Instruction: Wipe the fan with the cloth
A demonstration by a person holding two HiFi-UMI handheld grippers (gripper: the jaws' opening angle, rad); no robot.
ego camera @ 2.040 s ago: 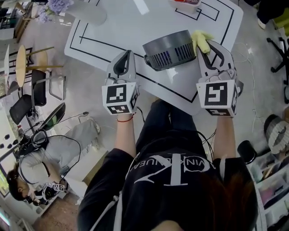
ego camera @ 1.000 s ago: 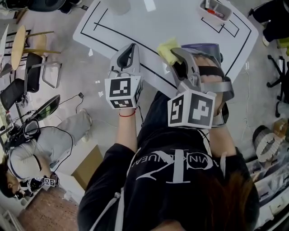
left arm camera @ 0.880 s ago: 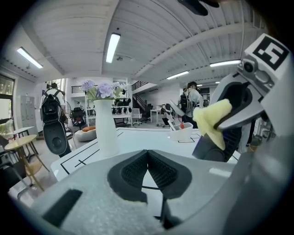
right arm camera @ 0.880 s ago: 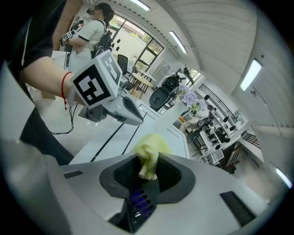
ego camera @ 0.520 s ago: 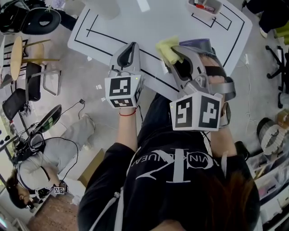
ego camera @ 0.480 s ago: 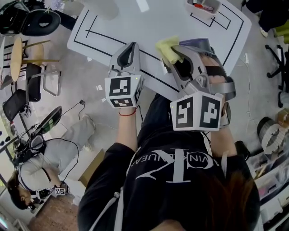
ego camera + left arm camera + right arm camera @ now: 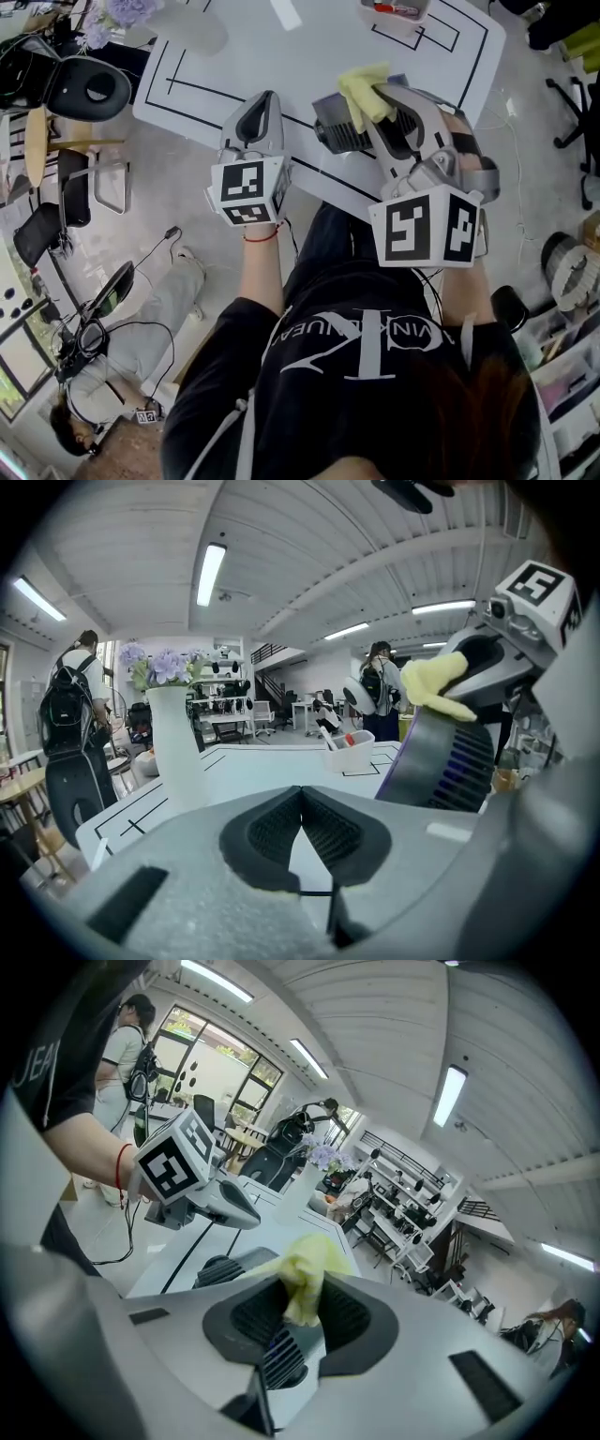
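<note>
Flower vase (image 7: 185, 25) is standing at the far left corner of the bench (image 7: 244, 52) and a white bin (image 7: 394, 11) at the far right corner, both well apart from the fan (image 7: 336, 134). The fan is sitting by the bench's near edge, vented wall facing that edge. The right gripper (image 7: 300, 1309) is covering most of it, so its axis is unclear. This gripper is clamping the yellow cloth (image 7: 362, 89) against the fan's upper rim. The left gripper (image 7: 301, 799) is hovering clenched, just beside the fan.

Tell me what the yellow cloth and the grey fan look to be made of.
Cloth: soft fabric, possibly microfibre, matte. It hangs in limp, crumpled folds with fuzzy edges.
Fan: probably moulded plastic, dull grey with a slight sheen. Its slotted grille has crisp, even ribs. Painted metal cannot be ruled out.
</note>
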